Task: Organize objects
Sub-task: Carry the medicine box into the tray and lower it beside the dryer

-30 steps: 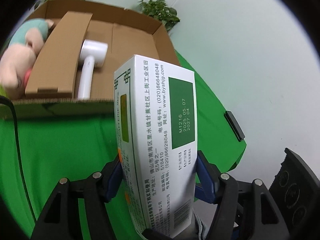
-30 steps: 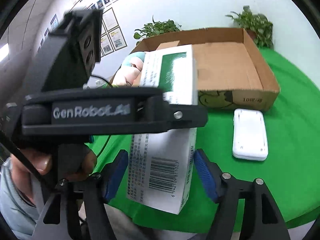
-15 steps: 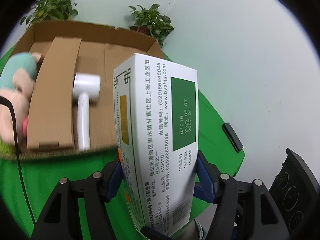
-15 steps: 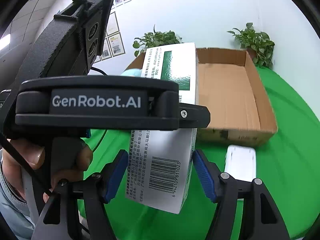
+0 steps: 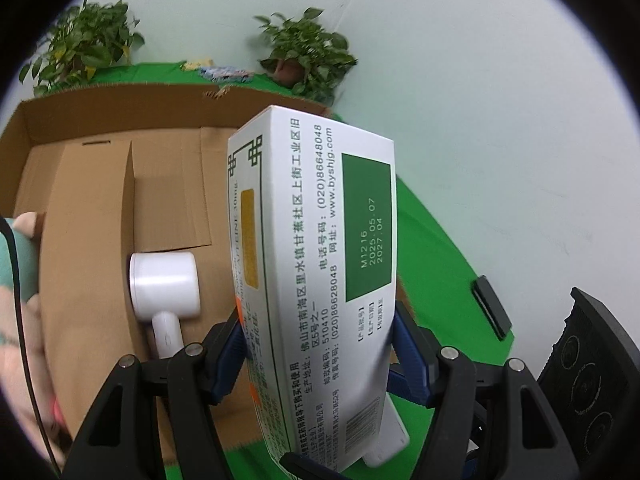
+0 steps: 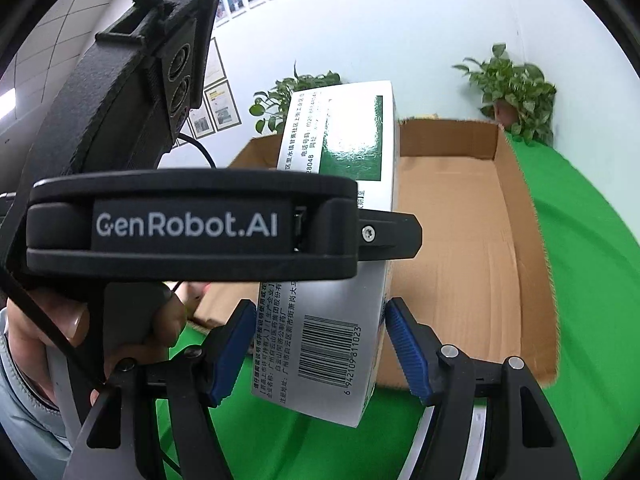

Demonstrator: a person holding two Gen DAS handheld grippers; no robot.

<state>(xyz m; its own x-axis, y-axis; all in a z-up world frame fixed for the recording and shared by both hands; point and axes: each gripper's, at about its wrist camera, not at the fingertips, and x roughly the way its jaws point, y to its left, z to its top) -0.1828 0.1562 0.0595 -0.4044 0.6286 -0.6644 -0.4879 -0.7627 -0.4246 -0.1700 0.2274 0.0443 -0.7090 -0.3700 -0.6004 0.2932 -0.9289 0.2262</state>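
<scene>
A tall white medicine box (image 5: 320, 240) with a green panel and black print is held upright between both grippers. My left gripper (image 5: 320, 346) is shut on its lower part, blue pads pressing both narrow sides. My right gripper (image 6: 320, 340) is shut on the same medicine box (image 6: 320, 340) near its barcode end, from the other side. The box hangs over the front edge of an open cardboard carton (image 5: 100, 200). The left gripper's black housing (image 6: 188, 224) crosses the right wrist view, with a hand (image 6: 60, 320) on its handle.
In the carton lie a white handheld device (image 5: 164, 280) and a plush toy (image 5: 20, 280), split by a cardboard divider. A flat white gadget (image 6: 476, 420) lies on the green cloth (image 6: 580, 280) below the grippers. A black slab (image 5: 492, 308) sits right; potted plants (image 5: 308, 56) stand behind.
Both grippers have carried the medicine box forward and a little up, from in front of the carton to over its front edge. The white gadget has slid beneath the right gripper.
</scene>
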